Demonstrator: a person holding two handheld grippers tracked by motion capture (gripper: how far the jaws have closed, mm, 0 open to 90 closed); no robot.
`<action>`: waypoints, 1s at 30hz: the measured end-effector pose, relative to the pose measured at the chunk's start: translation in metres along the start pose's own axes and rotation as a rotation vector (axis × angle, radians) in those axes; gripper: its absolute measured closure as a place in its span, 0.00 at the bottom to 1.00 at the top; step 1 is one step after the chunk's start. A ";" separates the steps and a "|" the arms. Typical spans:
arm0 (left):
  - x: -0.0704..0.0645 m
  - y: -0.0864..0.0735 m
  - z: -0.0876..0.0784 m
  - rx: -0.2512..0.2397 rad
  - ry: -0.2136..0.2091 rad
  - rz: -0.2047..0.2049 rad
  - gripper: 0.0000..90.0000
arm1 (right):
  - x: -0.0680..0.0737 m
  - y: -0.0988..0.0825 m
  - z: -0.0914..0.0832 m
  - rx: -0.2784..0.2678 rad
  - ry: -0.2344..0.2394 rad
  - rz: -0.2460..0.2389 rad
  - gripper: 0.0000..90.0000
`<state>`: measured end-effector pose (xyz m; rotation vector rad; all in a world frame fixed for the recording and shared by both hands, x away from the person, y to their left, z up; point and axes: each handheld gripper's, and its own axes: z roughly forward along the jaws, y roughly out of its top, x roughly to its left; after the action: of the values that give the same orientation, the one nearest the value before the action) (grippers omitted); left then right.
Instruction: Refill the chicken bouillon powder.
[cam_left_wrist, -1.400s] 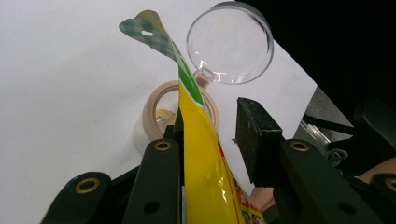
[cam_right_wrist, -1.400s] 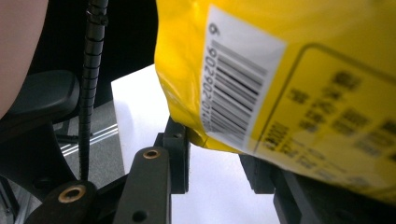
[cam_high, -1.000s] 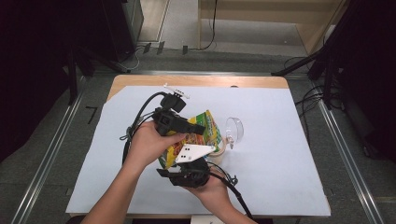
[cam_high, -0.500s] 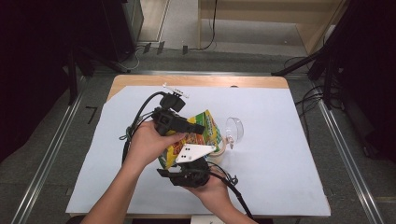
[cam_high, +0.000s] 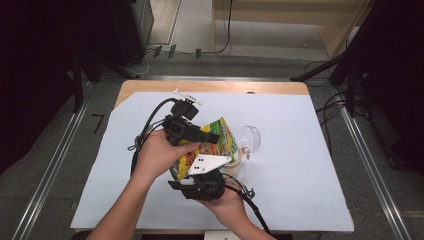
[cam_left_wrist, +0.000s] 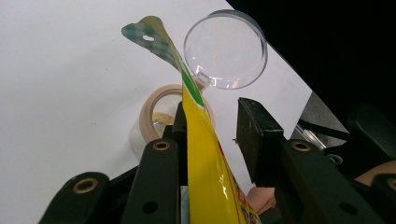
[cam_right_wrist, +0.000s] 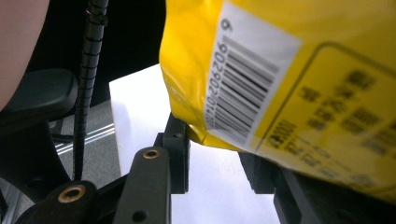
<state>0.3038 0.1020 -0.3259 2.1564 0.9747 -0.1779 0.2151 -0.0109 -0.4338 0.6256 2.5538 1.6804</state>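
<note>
Both claws are on the yellow bag, held up above the white desk right over the little jar. Left claw has the bag's edge against one pad, other jaw apart, so not clamped. Right claw: bag's corner sits between the jaws, can't tell if gripped. Clear lid stands just beside the jar.

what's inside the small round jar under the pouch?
In the jar a little tan, crumbly powder lies at the bottom; the yellow pouch and the left claw cover its right side.
</note>
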 end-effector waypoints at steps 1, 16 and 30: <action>0.000 0.000 0.000 -0.002 0.000 0.002 0.78 | 0.000 0.000 0.000 0.000 0.000 -0.002 0.75; -0.005 0.000 0.000 0.002 0.010 0.014 0.77 | -0.001 -0.002 0.001 -0.003 -0.010 0.006 0.75; 0.004 0.012 -0.002 0.026 -0.014 -0.003 0.76 | -0.004 0.008 -0.001 0.011 0.008 0.042 0.75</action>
<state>0.3139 0.1003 -0.3195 2.1748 0.9724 -0.2074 0.2206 -0.0105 -0.4270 0.6790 2.5754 1.6853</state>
